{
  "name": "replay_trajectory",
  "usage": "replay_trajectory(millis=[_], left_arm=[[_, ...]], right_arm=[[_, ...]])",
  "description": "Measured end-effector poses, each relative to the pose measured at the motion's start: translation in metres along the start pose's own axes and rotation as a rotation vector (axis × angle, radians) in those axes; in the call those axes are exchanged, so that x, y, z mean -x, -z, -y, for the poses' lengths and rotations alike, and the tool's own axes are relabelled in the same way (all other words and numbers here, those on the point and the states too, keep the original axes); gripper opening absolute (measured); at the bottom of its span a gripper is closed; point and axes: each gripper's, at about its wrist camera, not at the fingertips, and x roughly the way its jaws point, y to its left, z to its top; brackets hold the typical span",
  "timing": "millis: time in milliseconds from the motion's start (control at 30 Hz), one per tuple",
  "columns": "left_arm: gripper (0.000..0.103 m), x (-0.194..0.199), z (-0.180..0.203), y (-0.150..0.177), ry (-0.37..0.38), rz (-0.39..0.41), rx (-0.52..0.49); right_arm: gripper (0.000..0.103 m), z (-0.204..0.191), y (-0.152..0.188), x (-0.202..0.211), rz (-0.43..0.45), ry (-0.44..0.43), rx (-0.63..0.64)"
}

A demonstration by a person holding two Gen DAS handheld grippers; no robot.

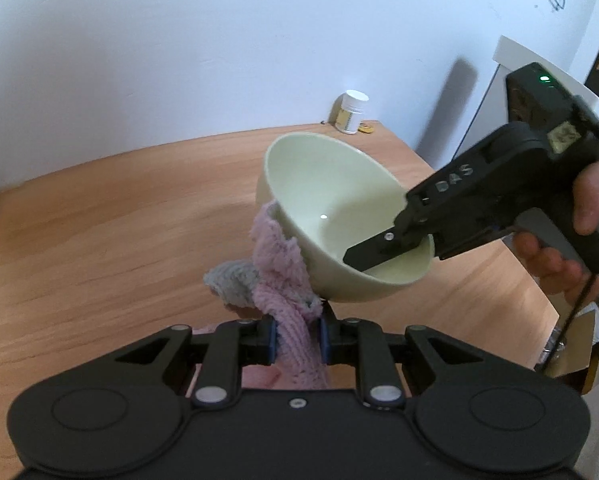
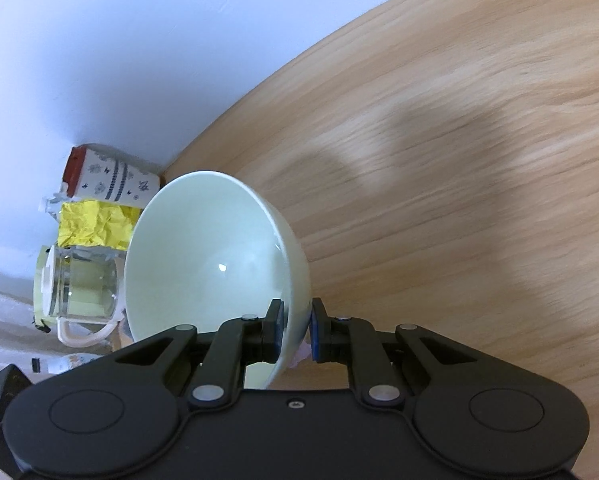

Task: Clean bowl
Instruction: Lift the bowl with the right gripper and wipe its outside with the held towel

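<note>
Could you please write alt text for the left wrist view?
The left gripper clamps a pink cloth against the outside of a tilted pale green bowl, held above a wooden table by the right gripper pinching its rim.

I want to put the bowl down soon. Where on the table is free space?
The wooden table is bare between the bowl and the white jar at the wall. It is crowded by the glass jug and patterned container.

A white-capped jar (image 1: 351, 112), patterned canister (image 2: 111, 178) and glass jug (image 2: 81, 288) stand on the wooden table (image 1: 99, 220).
</note>
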Motion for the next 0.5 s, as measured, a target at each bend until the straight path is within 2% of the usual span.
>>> replay_trajectory(millis=[133,267,500], left_arm=[[0.018,0.008,0.004,0.003,0.033,-0.005,-0.019],[0.018,0.01,0.007,0.002,0.066,-0.019,-0.016],[0.018,0.005,0.013,0.002,0.073,-0.018,0.025]], right_arm=[[0.015,0.006,-0.001,-0.002,0.0,0.051,-0.016],[0.015,0.009,0.001,-0.005,-0.006,0.065,-0.021],[0.015,0.014,0.0,-0.01,-0.013,0.062,-0.08]])
